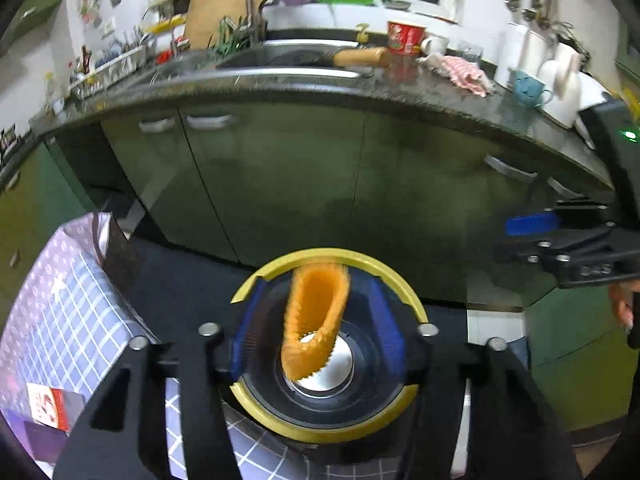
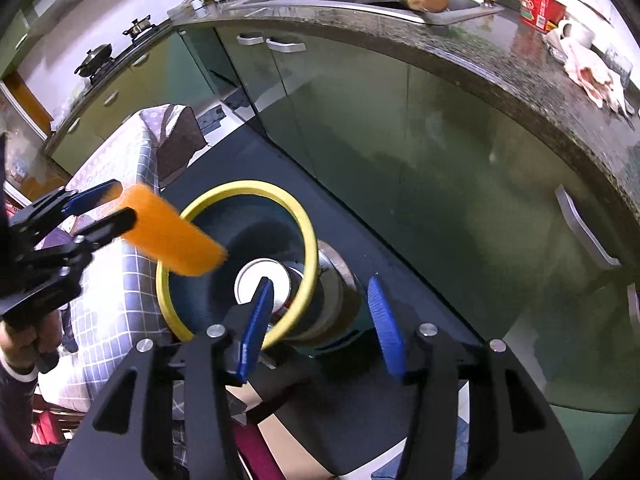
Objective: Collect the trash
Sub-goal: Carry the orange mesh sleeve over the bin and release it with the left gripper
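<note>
A dark blue trash bin with a yellow rim [image 1: 320, 434] stands on the floor, a shiny round thing at its bottom. A blurred orange strip of trash [image 1: 316, 312] hangs loose over the bin mouth, between the blue pads of my left gripper [image 1: 316, 284], which is open with a gap on each side. In the right wrist view the orange strip [image 2: 172, 240] sits just past the left gripper [image 2: 124, 202] above the bin rim [image 2: 240, 188]. My right gripper [image 2: 320, 282] is open over the bin's near edge and holds nothing; it also shows as the right gripper [image 1: 504, 238].
A table with a purple checked cloth [image 1: 80, 300] stands left of the bin, a red-and-white packet [image 1: 46, 406] on it. Green cabinets [image 1: 280, 180] rise behind, under a dark counter with a sink, a red tub [image 1: 406, 36] and a pink cloth [image 1: 466, 72].
</note>
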